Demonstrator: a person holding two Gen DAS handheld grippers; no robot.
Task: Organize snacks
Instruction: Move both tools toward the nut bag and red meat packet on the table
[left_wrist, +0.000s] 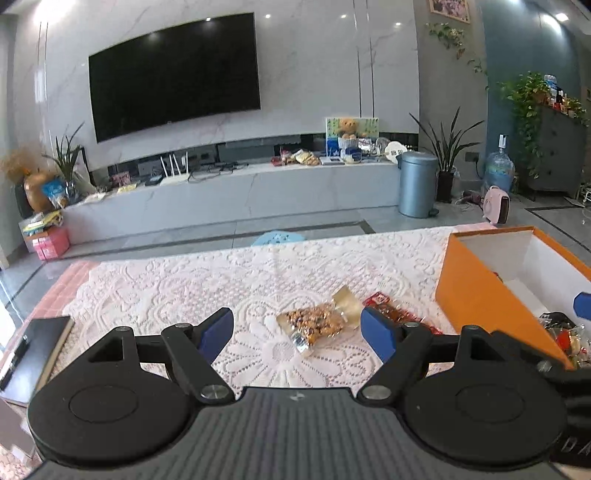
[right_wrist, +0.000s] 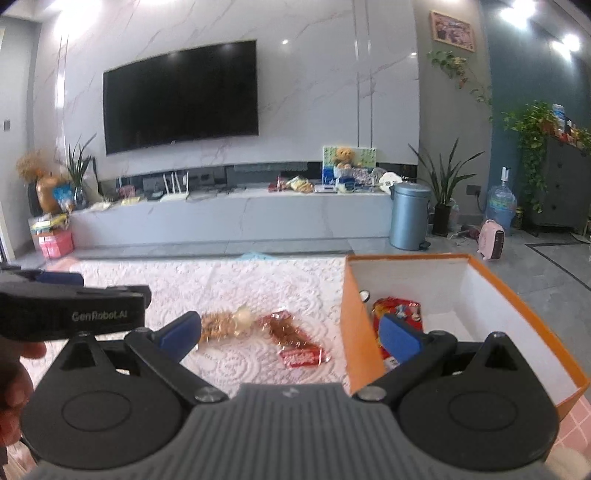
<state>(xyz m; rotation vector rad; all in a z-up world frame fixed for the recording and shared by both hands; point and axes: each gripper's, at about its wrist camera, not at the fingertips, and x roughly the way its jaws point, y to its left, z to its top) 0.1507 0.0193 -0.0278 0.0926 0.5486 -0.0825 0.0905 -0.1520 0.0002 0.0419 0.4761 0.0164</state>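
A clear packet of mixed nuts lies on the white lace tablecloth, just ahead of my left gripper, which is open and holds nothing. To the right of the nuts lies a red-and-brown packet. An orange box with a white inside stands further right, with several snacks in it. My right gripper is open and empty. It straddles the box's left wall, above the red-and-brown packet. The nut packet lies near its left finger. A red packet is inside the box.
A black notebook with a pen lies at the table's left edge. A hand shows at the left of the right wrist view. Beyond the table are a TV wall, a low cabinet, a blue bin and plants.
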